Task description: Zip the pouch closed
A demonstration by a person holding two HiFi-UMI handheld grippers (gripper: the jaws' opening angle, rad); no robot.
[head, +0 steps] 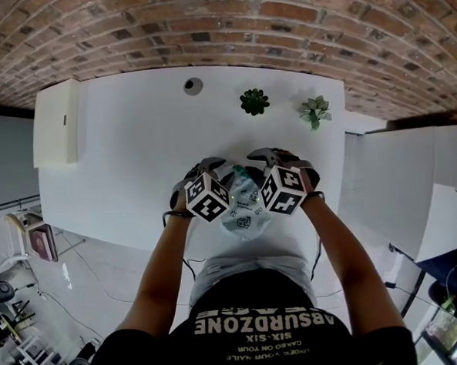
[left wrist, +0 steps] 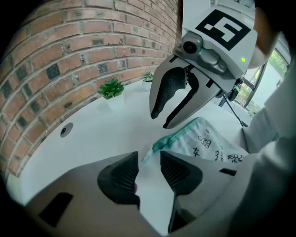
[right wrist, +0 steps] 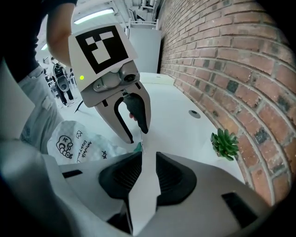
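The pouch (head: 246,210) is white with black doodle prints and a teal zip (left wrist: 178,136), the table (head: 138,149) plain white, the wall (head: 223,23) red-brown brick with pale mortar, the plants (head: 254,101) green, the marker cubes (head: 207,197) white with black squares.

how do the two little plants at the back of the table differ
In the head view, the left plant is dark green, the right plant paler grey-green. The left plant is a tight round rosette; the right plant is looser, with pointed leaves. The left plant stands nearer the round hole, the right plant nearer the right edge. Both are small and stand on the white table by the brick wall.
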